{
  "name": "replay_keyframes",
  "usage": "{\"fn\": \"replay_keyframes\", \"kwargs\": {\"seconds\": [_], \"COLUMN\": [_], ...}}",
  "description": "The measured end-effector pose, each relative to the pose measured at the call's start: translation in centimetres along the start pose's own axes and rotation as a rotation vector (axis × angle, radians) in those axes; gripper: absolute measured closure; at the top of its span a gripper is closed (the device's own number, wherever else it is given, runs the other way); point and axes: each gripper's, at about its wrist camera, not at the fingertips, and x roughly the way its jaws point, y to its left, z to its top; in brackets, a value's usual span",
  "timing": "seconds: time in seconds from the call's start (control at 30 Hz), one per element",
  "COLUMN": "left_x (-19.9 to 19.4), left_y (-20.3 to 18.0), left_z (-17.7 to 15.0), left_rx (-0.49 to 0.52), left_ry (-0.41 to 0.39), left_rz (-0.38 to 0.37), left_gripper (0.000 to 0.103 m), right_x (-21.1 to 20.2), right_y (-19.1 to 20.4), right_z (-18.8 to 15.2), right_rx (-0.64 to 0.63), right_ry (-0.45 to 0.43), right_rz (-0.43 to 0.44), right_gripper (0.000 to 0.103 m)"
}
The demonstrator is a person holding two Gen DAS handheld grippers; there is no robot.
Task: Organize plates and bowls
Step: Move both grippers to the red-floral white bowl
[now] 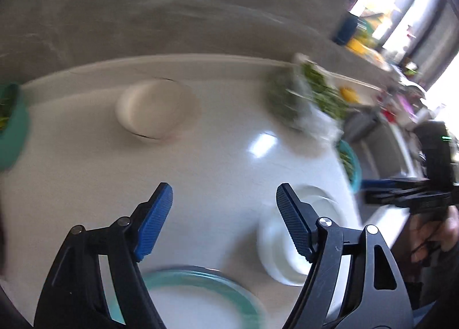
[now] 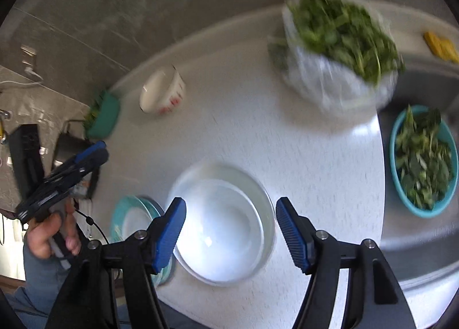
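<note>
Two claws hang over the white counter [image 2: 301, 157], both gaping and both empty. No earlier motion can be told here, only that nothing sits between either pair of blue pads.

The counter is the biggest thing, spreading ahead of and beneath both claws. Beyond the right gripper [image 2: 231, 233], ahead and to its right, a plastic bag of leafy greens [image 2: 338, 53] slumps on the surface; further right, a teal bowl of greens [image 2: 424, 159] sits in the steel sink [image 2: 416, 254].

Directly under the right gripper, between its spread fingers, stand the stacked clear and white bowls [image 2: 223, 228], untouched by the pads. Just left of that claw lies a stack of teal-rimmed plates [image 2: 129, 220], partly behind its left finger.

The left gripper [image 1: 224, 220] hovers with the same teal-rimmed plates below it near the bottom of its view, and the stacked bowls just behind its right finger. Ahead of it, well apart, a small white bowl [image 1: 152, 109] lies tipped on its side near the counter's back edge. A teal container [image 2: 103, 116] with greens sits at the far left.

The person's left hand [image 2: 51, 231] grips the handle.
</note>
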Motion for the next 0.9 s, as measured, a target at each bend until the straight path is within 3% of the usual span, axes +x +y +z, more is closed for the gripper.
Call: {"fn": "replay_keyframes", "kwargs": {"seconds": [0.13,0.27,0.4,0.5,0.73,0.77,0.8,0.9], "left_x": [0.2,2.4,6.3,9.6,15.5,16.1,16.7,18.3], "left_y": [6.6,10.4,12.1,13.7,18.6,18.9,19.4,20.8], "left_z": [2.0,3.4,4.5,5.8,8.1,8.5,8.8,9.4], "left_rx": [-0.079,-0.135,-0.162,-0.213,-0.294,-0.292,-0.296,-0.316], "left_ry": [0.012,0.046,0.092,0.123,0.168,0.171,0.176,0.18], "left_rz": [0.062,0.036,-0.005,-0.041,-0.107,-0.119,-0.135,-0.197], "left_gripper": [0.029,0.029,0.029,0.029,0.031,0.036,0.047,0.058], "right_x": [0.1,3.1,8.5,12.9,20.8,21.4,22.1,23.1], "right_y": [2.8,6.0,7.5,7.9,6.1,5.9,5.7,5.0], "right_z": [3.5,7.8,12.3,15.1,17.9,18.0,18.1,18.3], "right_rx": [-0.05,-0.099,-0.061,-0.035,0.089,0.099,0.106,0.129], "right_ry": [-0.046,-0.031,0.03,0.077,0.216,0.226,0.242,0.253], "right_rz": [0.028,0.066,0.126,0.085,0.229,0.24,0.259,0.282], "right_gripper": [0.035,0.035,0.035,0.035,0.036,0.036,0.037,0.038]}}
